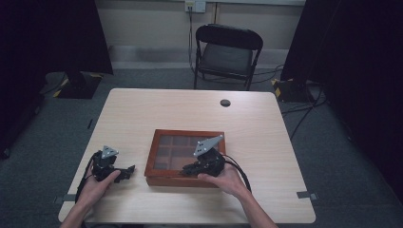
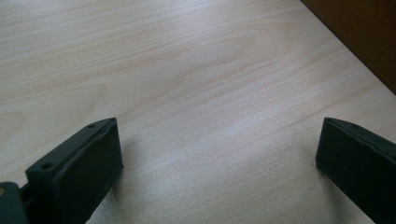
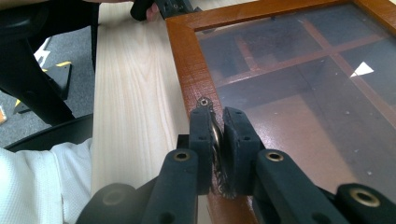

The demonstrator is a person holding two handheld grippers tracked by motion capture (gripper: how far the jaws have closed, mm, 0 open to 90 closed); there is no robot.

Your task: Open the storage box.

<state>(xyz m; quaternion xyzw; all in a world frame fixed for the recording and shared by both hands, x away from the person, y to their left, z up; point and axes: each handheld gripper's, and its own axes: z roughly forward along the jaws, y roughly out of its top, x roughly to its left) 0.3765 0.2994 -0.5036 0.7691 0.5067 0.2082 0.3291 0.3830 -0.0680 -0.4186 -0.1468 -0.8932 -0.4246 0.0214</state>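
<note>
A: Starting at the left: we see the left gripper [image 1: 124, 172] low over the table [image 1: 190, 107], just beside the wooden box [image 1: 151, 159], jaws spread wide, nothing between them.

B: And the box?

A: We place it mid-table, near the person's edge, glass lid [image 3: 299, 84] down, compartments showing through.

B: Right side?

A: We see the right gripper [image 3: 218, 140] pinched tight on a small brass clasp [image 3: 215, 135] at the lid's front frame.

B: Step?

A: We judge it's lid opening, grip made. Next calls for an upward pull, left gripper bracing the box.
</note>
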